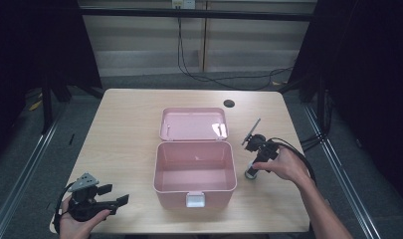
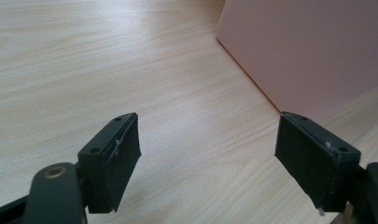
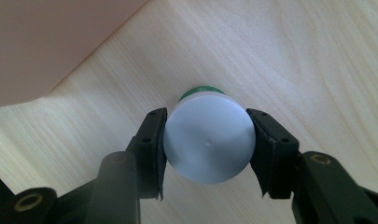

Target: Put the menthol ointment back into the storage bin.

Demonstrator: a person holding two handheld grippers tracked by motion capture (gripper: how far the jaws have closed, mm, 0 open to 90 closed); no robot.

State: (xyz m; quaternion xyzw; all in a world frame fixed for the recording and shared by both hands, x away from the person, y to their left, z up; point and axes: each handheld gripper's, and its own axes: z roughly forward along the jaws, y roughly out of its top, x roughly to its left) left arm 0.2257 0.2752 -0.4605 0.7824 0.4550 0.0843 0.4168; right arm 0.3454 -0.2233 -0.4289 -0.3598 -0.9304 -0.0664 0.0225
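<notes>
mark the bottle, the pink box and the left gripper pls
bottle (image 3: pixel 209 142): right gripper view, middle of its white cap.
pink box (image 1: pixel 195 188): high view, front wall above the latch.
left gripper (image 2: pixel 207 156): left gripper view, midway between its open jaws.

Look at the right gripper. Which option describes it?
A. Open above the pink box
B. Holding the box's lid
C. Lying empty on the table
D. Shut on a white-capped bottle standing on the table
D: in the right gripper view, the right gripper presses both pads against the white-capped bottle, beside the pink box.
</notes>
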